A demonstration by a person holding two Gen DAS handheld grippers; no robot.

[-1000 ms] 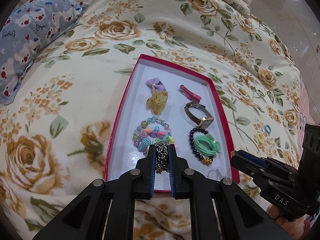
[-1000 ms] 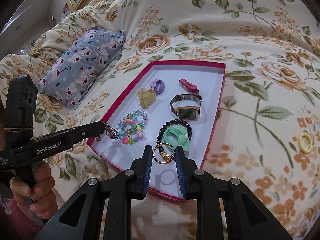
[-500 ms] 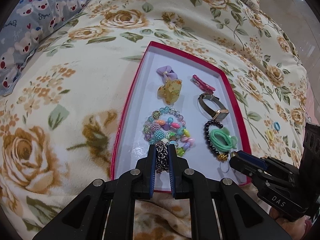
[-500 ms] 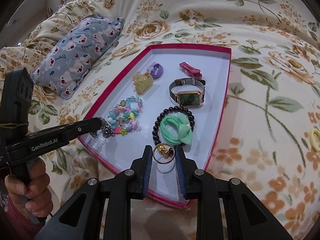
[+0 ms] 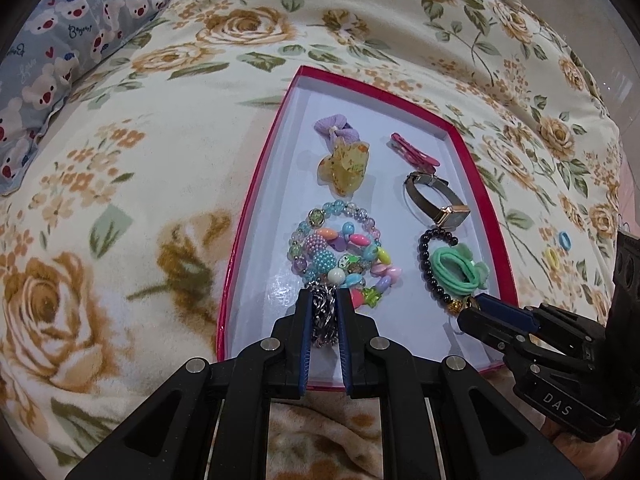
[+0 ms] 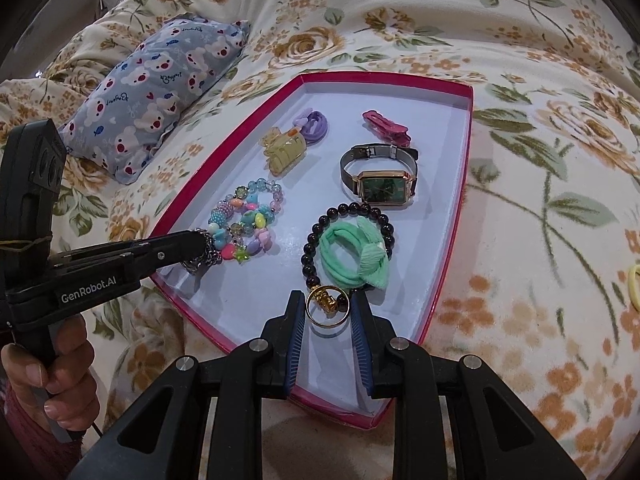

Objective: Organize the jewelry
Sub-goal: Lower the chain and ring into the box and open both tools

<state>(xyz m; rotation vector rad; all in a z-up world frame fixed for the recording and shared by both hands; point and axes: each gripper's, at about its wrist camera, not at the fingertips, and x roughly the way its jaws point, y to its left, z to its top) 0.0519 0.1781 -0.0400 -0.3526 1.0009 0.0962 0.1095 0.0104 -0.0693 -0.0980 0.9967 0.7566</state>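
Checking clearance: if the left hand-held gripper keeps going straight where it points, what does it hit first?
Probably the colourful bead bracelets, lying just beyond the silver chain it holds; depth is unclear, so it might reach the box floor first.

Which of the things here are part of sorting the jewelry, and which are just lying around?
Part of the job:
silver chain in left gripper
gold ring in right gripper
red tray
beaded bracelets
watch

Lying about:
bear-print pillow
floral blanket

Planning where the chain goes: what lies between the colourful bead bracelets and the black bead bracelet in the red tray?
Bare white tray floor separates the colourful bead bracelets from the black bead bracelet; the right wrist view shows it.
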